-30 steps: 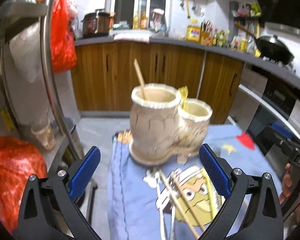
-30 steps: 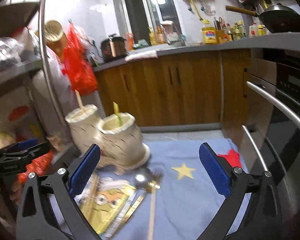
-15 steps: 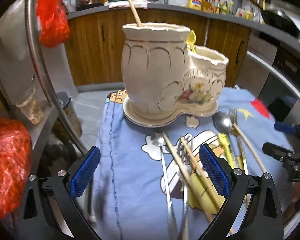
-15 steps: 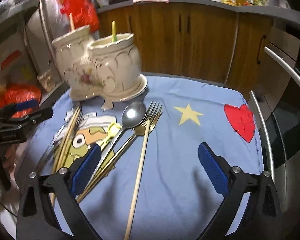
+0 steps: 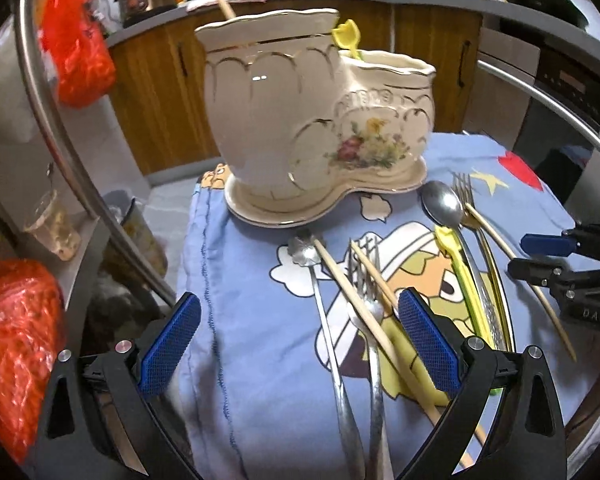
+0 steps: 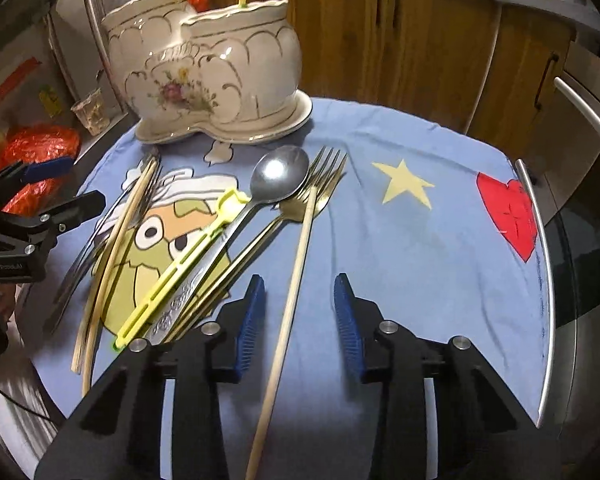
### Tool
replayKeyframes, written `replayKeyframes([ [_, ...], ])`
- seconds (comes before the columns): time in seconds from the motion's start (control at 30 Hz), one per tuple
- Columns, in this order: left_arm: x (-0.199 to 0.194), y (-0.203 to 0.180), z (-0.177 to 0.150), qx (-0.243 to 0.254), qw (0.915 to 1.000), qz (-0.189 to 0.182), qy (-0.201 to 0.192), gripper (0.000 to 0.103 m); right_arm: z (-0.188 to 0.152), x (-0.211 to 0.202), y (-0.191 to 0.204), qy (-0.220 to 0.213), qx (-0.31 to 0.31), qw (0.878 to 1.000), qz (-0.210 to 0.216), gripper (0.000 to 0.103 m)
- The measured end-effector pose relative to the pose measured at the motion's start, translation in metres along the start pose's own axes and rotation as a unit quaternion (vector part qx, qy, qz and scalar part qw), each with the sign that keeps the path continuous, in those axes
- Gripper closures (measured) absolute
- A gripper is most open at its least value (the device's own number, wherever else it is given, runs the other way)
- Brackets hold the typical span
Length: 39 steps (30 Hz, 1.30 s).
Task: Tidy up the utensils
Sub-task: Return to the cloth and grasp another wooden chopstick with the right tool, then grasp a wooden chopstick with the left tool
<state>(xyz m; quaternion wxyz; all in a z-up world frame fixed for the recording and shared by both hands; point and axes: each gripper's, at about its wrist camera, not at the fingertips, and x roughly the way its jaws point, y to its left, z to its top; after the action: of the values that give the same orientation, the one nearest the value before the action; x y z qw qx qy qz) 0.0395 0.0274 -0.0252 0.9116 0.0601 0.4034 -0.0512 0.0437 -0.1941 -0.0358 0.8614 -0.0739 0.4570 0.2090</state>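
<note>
While the pick is being set up: one wooden chopstick (image 6: 296, 276) is straddled by the right gripper (image 6: 300, 312), not yet pinched.
Step in hand: first grasp of loose cutlery, judged — most utensils lie on the blue cloth (image 6: 420, 240).
Right jaws: just been closing, now partly open; the stick lies between the pads, gaps seen on both sides.
Left gripper (image 5: 296, 344): held wide open, nothing gripped, above a steel fork (image 5: 366, 280) and a second chopstick (image 5: 356, 300).
Next move: pads to be shut squarely on the thin round stick — it may roll.
Holder: glazed cream ceramic holder (image 6: 216, 72), two cups, gilt scallops, at the cloth's far edge.
Others: polished spoon (image 6: 280, 172), gold fork (image 6: 320, 188), yellow plastic piece (image 6: 180, 260).
</note>
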Motion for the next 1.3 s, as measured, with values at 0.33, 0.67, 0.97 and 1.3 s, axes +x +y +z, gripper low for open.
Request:
replayKeyframes([
  [0.33, -0.005, -0.005, -0.003, 0.001, 0.9992, -0.040, 0.010, 0.005, -0.003, 0.001, 0.007, 0.009, -0.002, 1.000, 0.010, 0.096],
  [0.67, -0.008, -0.022, -0.008, -0.009, 0.9956, -0.087, 0.032, 0.008, 0.005, -0.009, -0.004, -0.014, 0.038, 0.999, 0.026, 0.098],
  [0.97, -0.011, -0.045, -0.012, 0.012, 0.9925, -0.112, 0.046, 0.055, 0.005, -0.010, -0.007, -0.017, 0.046, 0.998, 0.034, 0.098],
  [1.3, 0.002, -0.050, -0.012, 0.007, 0.9910, -0.117, 0.064, 0.063, 0.004, -0.012, -0.008, -0.019, 0.046, 0.998, 0.040, 0.098],
])
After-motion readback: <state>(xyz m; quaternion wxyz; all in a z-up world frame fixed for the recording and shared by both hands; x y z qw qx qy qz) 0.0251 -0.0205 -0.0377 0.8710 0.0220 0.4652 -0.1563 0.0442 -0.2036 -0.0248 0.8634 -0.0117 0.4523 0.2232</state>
